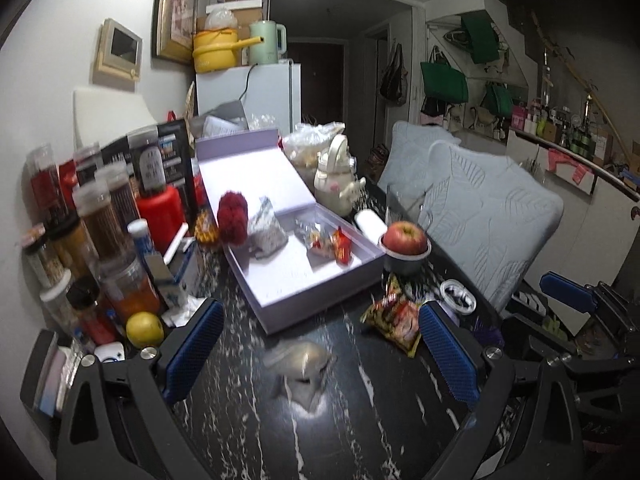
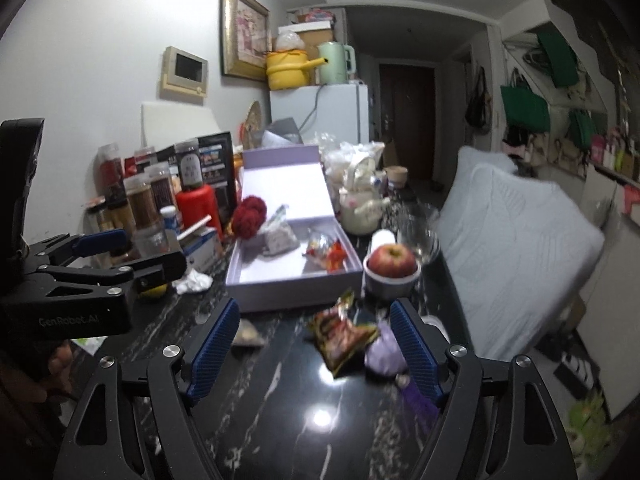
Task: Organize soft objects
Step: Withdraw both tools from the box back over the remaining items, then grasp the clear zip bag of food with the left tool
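An open lilac box (image 1: 280, 300) (image 2: 256, 298) lies on the black marble table; a grey sachet (image 1: 266, 232) (image 2: 280, 236) and wrapped candies (image 1: 332, 242) (image 2: 326, 252) lie in it, and a red pom-pom (image 1: 233, 216) (image 2: 249, 216) rests at its left edge. A small beige pouch (image 1: 298, 364) (image 2: 248, 336) lies on the table between my open left gripper's (image 1: 320, 346) fingers. A snack packet (image 1: 394, 318) (image 2: 342, 332) and a lilac pouch (image 2: 384, 350) lie between my open right gripper's (image 2: 316, 338) fingers.
Spice jars (image 1: 100, 216) and a red canister (image 1: 160, 210) crowd the left. A lemon (image 1: 145, 329), an apple in a bowl (image 1: 405, 240) (image 2: 392, 262), a teapot (image 1: 336, 184) and a glass (image 2: 416, 236) stand around the box. Grey cushions (image 1: 488, 216) lie right.
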`<action>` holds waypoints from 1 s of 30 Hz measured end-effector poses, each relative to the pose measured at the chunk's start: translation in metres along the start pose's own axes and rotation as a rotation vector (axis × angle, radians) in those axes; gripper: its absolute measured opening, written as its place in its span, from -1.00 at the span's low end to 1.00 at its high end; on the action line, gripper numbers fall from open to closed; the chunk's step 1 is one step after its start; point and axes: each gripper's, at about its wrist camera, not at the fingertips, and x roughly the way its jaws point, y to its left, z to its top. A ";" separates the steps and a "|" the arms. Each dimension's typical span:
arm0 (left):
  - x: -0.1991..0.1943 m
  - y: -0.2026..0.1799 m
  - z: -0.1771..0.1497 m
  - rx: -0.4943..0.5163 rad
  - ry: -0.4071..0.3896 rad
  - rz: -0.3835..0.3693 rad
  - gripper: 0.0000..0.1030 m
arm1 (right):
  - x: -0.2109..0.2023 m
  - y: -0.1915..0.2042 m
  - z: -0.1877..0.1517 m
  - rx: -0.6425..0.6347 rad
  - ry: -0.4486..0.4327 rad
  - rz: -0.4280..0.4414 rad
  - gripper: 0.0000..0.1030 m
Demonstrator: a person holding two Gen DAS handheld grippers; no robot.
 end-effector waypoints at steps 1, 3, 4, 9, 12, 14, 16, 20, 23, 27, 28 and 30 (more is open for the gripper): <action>0.003 0.000 -0.006 0.001 0.010 -0.001 0.93 | 0.001 -0.001 -0.005 0.006 0.006 0.003 0.53; 0.008 0.000 -0.016 -0.006 0.029 -0.008 0.93 | 0.004 -0.005 -0.017 0.026 0.019 0.008 0.53; 0.011 0.001 -0.020 -0.014 0.039 -0.019 0.93 | 0.005 -0.007 -0.021 0.035 0.025 0.011 0.53; 0.024 0.004 -0.042 -0.063 0.075 -0.099 0.93 | 0.011 -0.017 -0.044 0.079 0.050 0.015 0.55; 0.032 0.006 -0.051 -0.082 0.082 -0.110 0.93 | 0.017 -0.021 -0.055 0.101 0.063 0.016 0.58; 0.040 0.008 -0.055 -0.090 0.090 -0.104 0.93 | 0.023 -0.024 -0.060 0.110 0.075 0.019 0.60; 0.047 0.009 -0.058 -0.098 0.104 -0.096 0.93 | 0.030 -0.025 -0.065 0.109 0.089 0.024 0.60; 0.066 0.014 -0.057 -0.107 0.132 -0.075 0.93 | 0.048 -0.025 -0.066 0.081 0.116 0.033 0.61; 0.078 0.018 -0.053 -0.107 0.134 -0.048 0.93 | 0.059 -0.026 -0.062 0.065 0.121 0.039 0.61; 0.097 0.022 -0.054 -0.111 0.158 -0.019 0.93 | 0.073 -0.026 -0.062 0.055 0.134 0.053 0.62; 0.103 0.023 -0.054 -0.112 0.167 -0.012 0.93 | 0.076 -0.026 -0.063 0.054 0.139 0.055 0.62; 0.113 0.027 -0.055 -0.109 0.183 0.000 0.93 | 0.086 -0.028 -0.065 0.058 0.161 0.060 0.62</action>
